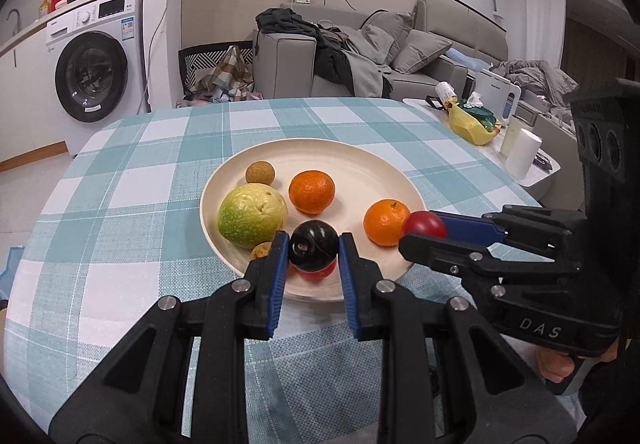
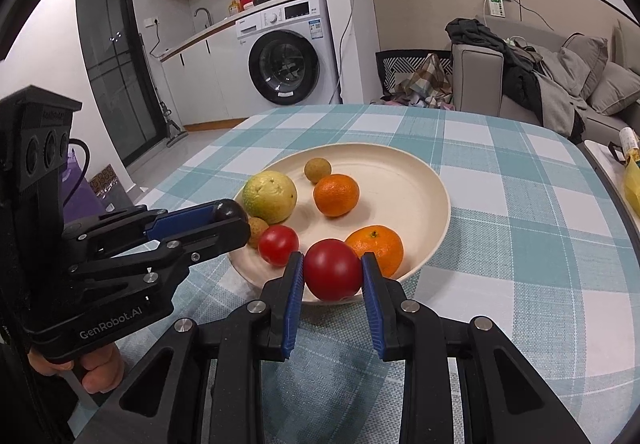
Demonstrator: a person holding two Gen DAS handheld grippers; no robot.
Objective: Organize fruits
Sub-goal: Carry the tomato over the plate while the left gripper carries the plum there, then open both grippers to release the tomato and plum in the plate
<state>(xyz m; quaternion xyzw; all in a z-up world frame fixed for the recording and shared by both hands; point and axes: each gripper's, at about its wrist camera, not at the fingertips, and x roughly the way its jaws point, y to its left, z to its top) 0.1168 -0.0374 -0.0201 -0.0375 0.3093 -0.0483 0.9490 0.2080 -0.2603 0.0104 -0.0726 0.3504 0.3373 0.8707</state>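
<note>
A: Checked tablecloth (image 1: 120, 164), plate (image 1: 360, 164) centred. Your left gripper (image 1: 313, 248) clamps the plum (image 1: 313, 244) over the near rim.

B: Your right gripper (image 2: 333, 272) grips a tomato (image 2: 333, 270) likewise, probably poised for placing together.

The far half of the plate (image 2: 416, 180) lies bare. Its near half is crowded: pomelo (image 2: 270, 196), two oranges (image 2: 336, 194), small fruits. The worktop (image 2: 520, 204) around is open cloth.
</note>
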